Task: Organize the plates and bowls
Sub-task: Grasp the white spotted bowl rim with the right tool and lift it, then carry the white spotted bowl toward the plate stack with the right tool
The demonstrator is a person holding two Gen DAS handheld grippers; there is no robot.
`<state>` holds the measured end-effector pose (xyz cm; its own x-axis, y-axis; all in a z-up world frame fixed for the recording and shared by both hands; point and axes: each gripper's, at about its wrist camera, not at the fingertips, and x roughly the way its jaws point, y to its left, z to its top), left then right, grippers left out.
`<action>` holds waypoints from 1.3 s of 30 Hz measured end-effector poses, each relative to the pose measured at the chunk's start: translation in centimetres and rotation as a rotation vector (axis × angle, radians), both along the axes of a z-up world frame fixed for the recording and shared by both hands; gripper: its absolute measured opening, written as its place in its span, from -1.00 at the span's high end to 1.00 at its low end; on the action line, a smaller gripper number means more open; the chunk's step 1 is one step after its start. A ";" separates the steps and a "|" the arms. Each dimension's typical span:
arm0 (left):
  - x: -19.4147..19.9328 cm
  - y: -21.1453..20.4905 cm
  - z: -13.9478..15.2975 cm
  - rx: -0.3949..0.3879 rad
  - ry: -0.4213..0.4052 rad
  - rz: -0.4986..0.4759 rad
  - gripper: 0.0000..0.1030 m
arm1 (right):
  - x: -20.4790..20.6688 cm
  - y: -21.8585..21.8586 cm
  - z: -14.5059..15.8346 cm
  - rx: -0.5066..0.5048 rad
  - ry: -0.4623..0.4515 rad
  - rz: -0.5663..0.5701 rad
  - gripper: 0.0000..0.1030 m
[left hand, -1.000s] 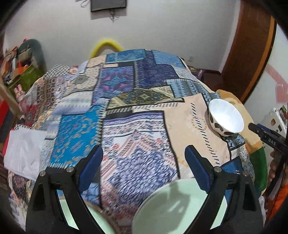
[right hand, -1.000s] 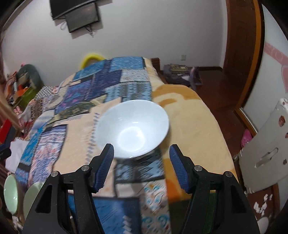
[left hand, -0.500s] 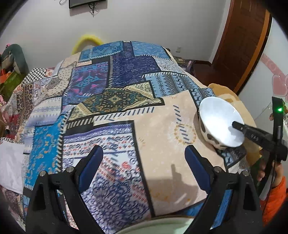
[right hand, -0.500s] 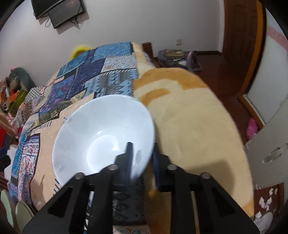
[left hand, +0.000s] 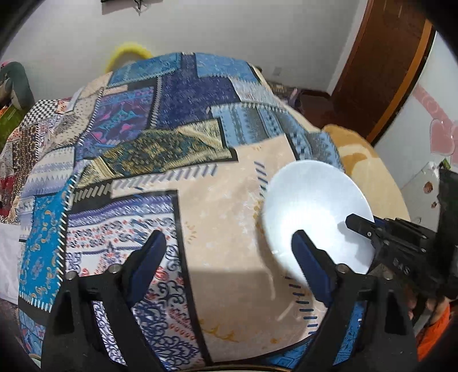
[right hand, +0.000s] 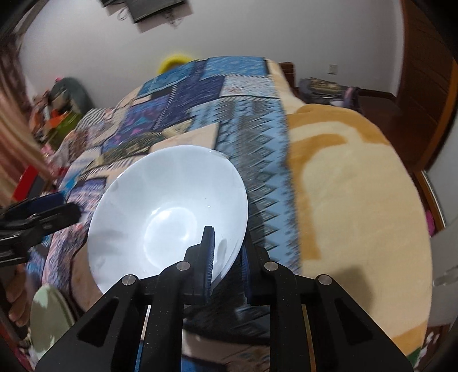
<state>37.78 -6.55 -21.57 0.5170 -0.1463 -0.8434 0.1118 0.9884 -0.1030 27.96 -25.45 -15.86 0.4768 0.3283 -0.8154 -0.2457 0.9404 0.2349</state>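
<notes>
- The bowl (right hand: 169, 211) is showing plain white inside.
- The quilt (left hand: 160, 148) is showing a patchwork of blue, navy, teal and beige, with zigzag and paisley prints.
- The blanket (right hand: 352, 183) is showing cream with orange-tan bands.
- The left gripper (left hand: 229, 257) and right gripper (right hand: 226, 251) are showing black frames with blue pads.
- The plate (right hand: 48, 317) is showing pale green.
- The door (left hand: 380, 65) is showing dark brown.
- The wall (left hand: 229, 25) is showing white.

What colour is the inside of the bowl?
White inside the bowl, plain and glossy; the right wrist view shows it best.
</notes>
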 end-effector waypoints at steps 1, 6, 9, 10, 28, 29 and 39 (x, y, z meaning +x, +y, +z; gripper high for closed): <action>0.1 -0.2 -0.3 0.004 0.011 -0.006 -0.46 | -0.3 0.3 0.1 0.004 0.002 0.012 0.70; 0.4 -0.8 -2.3 -0.019 0.093 0.002 -0.07 | -0.5 1.0 -0.1 0.029 0.006 0.022 0.70; 0.6 -1.4 -3.2 -0.038 0.133 -0.018 0.30 | -0.3 1.2 -0.4 0.039 0.014 0.013 0.70; 0.7 -1.5 -3.5 -0.048 0.148 -0.024 0.42 | -0.2 1.2 -0.5 0.041 0.017 0.008 0.70; -2.3 -1.4 -1.7 -0.070 0.124 -0.035 0.71 | -2.6 2.3 2.2 0.039 -0.012 -0.012 0.70; -2.7 -1.3 -1.2 -0.068 0.115 -0.034 0.71 | -2.9 2.5 2.5 0.040 -0.017 -0.011 0.70; -7.6 0.4 4.2 -0.066 0.028 -0.015 0.71 | -6.2 4.0 6.9 0.058 -0.092 0.012 0.70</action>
